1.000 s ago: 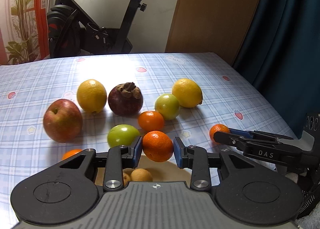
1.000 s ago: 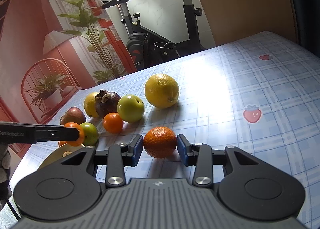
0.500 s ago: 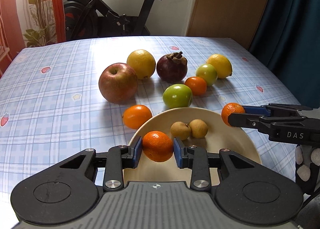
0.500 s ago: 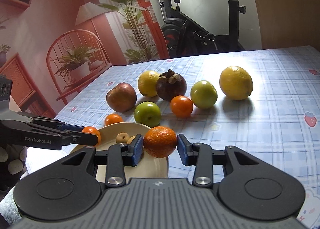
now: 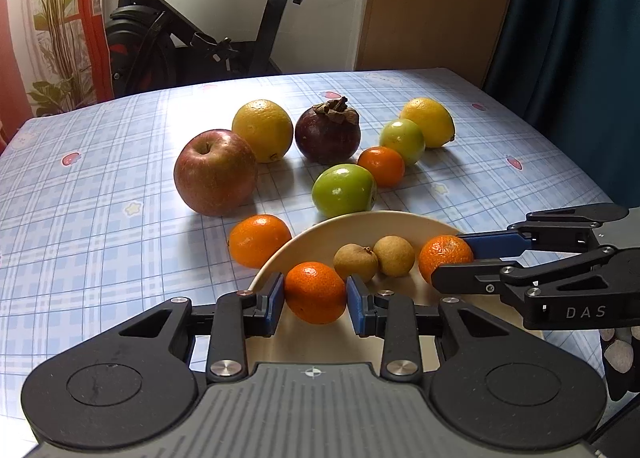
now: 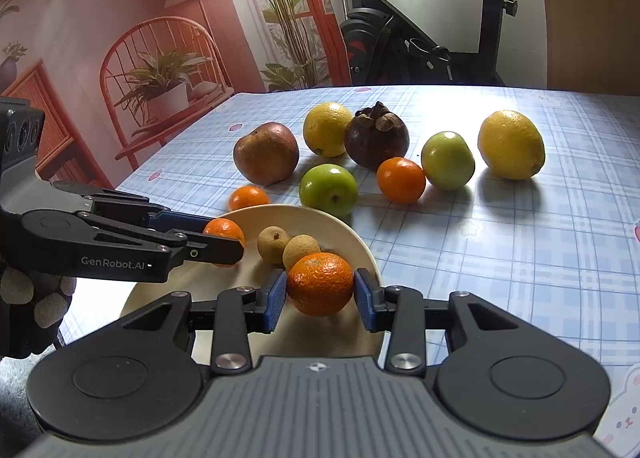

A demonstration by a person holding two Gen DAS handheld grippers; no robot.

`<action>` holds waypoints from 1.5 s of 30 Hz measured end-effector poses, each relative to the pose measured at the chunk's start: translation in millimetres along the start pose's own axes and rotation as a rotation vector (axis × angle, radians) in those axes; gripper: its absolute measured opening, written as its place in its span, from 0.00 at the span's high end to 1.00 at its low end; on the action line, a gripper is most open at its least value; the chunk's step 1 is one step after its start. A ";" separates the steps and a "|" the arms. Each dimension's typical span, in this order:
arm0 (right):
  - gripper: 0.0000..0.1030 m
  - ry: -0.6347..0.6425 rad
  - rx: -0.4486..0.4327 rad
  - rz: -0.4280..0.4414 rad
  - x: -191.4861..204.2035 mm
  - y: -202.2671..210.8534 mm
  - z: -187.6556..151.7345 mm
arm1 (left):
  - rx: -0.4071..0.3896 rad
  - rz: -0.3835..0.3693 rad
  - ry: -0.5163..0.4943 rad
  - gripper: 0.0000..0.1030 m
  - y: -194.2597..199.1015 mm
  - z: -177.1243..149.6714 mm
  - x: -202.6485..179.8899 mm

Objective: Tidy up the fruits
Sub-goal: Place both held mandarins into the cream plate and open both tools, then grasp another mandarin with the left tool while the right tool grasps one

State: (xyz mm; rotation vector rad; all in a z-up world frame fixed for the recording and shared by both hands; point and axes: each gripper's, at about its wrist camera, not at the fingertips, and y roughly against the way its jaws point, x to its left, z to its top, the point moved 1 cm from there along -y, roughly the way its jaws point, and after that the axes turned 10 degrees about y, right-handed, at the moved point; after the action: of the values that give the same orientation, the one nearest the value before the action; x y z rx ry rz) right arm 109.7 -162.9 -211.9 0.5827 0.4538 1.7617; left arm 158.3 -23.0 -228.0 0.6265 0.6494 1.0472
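Note:
My left gripper (image 5: 315, 293) is shut on a small mandarin (image 5: 315, 292) and holds it over the near left part of the cream plate (image 5: 360, 221). My right gripper (image 6: 321, 294) is shut on another mandarin (image 6: 321, 284) over the plate's right side (image 6: 360, 246); it also shows in the left wrist view (image 5: 446, 258). Two brown longans (image 5: 374, 260) lie on the plate. The left gripper with its mandarin (image 6: 224, 232) shows in the right wrist view.
On the checked tablecloth beyond the plate lie a red apple (image 5: 216, 171), two lemons (image 5: 262, 129) (image 5: 428, 121), a mangosteen (image 5: 328, 133), two green fruits (image 5: 344, 189) (image 5: 402, 139) and two mandarins (image 5: 258, 240) (image 5: 381, 165). An exercise bike (image 5: 192, 45) stands behind the table.
Both grippers have carried their mandarins from over the tablecloth to over the plate and lowered them toward it. Both stay shut on their fruit.

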 end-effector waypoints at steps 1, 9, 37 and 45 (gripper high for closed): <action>0.61 0.000 -0.003 0.006 -0.9 -0.6 -0.9 | 0.001 0.000 -0.001 0.65 -1.5 -0.1 0.2; 0.61 0.033 -0.023 0.008 1.3 -4.0 -1.1 | -0.010 -0.010 -0.011 0.64 -3.5 0.0 2.4; 0.60 -0.025 -0.109 -0.086 -9.4 35.0 15.1 | -0.152 0.043 0.107 0.59 49.0 19.4 26.2; 0.60 -0.051 -0.114 -0.126 -21.0 40.5 20.6 | -0.155 0.068 0.214 0.60 53.6 28.5 49.4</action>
State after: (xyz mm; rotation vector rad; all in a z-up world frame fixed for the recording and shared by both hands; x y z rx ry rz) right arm 95.1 -193.5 -175.1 0.5056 0.3448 1.6374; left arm 166.3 37.6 -179.0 0.4069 0.7289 1.2263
